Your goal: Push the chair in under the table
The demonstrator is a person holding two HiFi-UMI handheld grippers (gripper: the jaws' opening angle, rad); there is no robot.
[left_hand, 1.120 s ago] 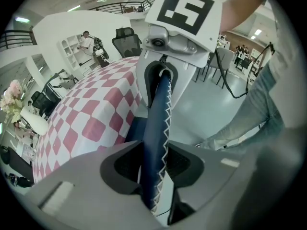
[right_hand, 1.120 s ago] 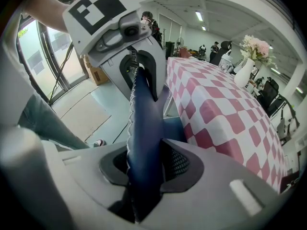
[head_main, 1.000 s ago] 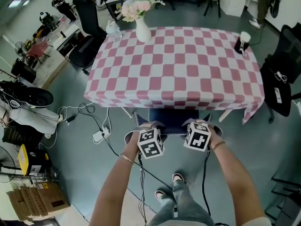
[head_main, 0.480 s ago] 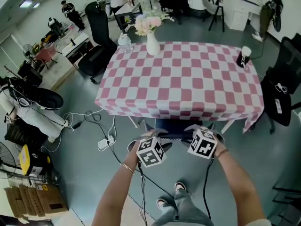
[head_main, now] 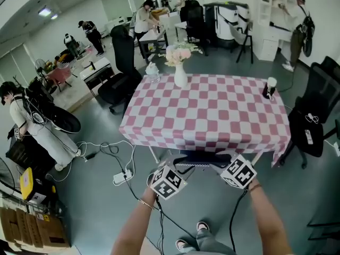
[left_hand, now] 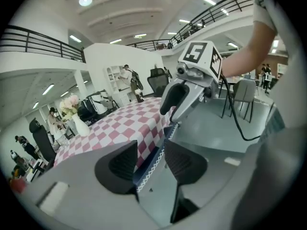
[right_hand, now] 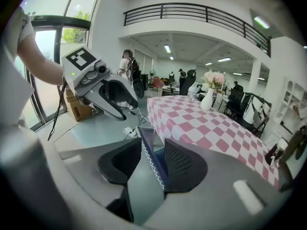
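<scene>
**A:** ok so where's the chair (head_main: 204, 157) in this one?

**B:** Head view has it tucked in at the near side of the table (head_main: 212, 116). The seat is out of sight under the pink-and-white checked cloth (head_main: 159, 126). Only the dark top of the backrest pokes out just below the hem. The two marker cubes (head_main: 166, 182) hover right in front of it, one on each side, but from up there you get cubes and forearms, no jaws.

**A:** so is anything gripping it?

**B:** Gotta go to the gripper views for that. Left gripper (left_hand: 151, 163): jaws wide apart, nothing clamped. The backrest's blue edge with white zigzag stitching shows through the gap. Right gripper (right_hand: 152, 164): same deal, jaws apart, with that stitched edge running up between them. It looks really close to the right-hand pad (right_hand: 184, 163). Honestly can't say if it brushes it, the fisheye squashes everything.

**A:** anything else only one camera catches?

**B:** Each gripper view catches the other gripper off to its side, cube and all. The vase (head_main: 180, 77) of flowers at the table's far edge turns up in all three views. The person's shoes (head_main: 202, 227) only show in the head view.
</scene>
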